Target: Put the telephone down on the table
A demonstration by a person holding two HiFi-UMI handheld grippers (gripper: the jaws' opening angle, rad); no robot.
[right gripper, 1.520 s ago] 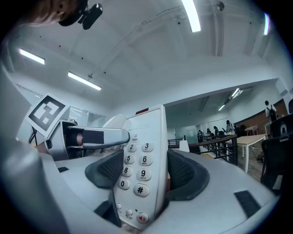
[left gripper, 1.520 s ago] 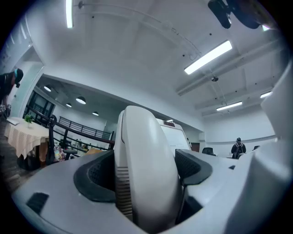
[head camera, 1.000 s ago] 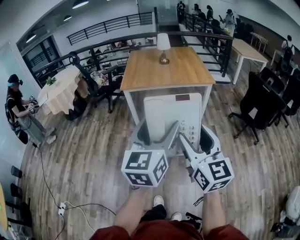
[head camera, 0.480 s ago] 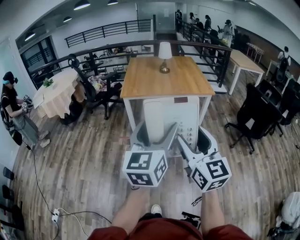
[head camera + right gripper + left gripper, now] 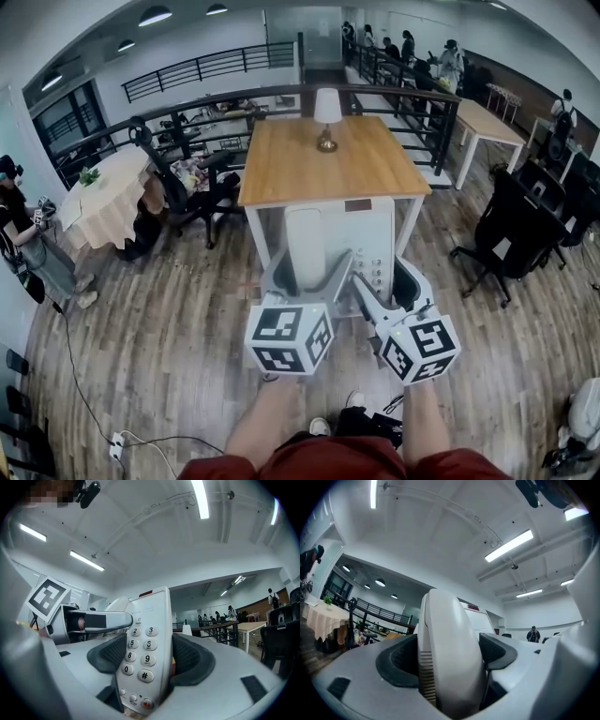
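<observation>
A white telephone (image 5: 339, 236) hangs in the air over the wood floor, held between both grippers just short of the wooden table (image 5: 323, 164). My left gripper (image 5: 307, 274) is shut on its handset (image 5: 449, 660), whose pale back fills the left gripper view. My right gripper (image 5: 389, 278) is shut on the keypad side (image 5: 143, 656), with the number keys showing between the dark pads (image 5: 187, 660). The left gripper (image 5: 93, 620) also shows in the right gripper view. A small table lamp (image 5: 326, 114) stands at the table's far end.
Black office chairs (image 5: 516, 234) stand to the right and another (image 5: 187, 183) to the left of the table. A round table with a cream cloth (image 5: 103, 192) and a person (image 5: 19, 234) are far left. A dark railing (image 5: 403, 94) runs behind. A cable lies on the floor (image 5: 112, 441).
The view has moved forward: the wooden table sits a little nearer and lower in the frame. Both grippers keep the same hold on the telephone.
</observation>
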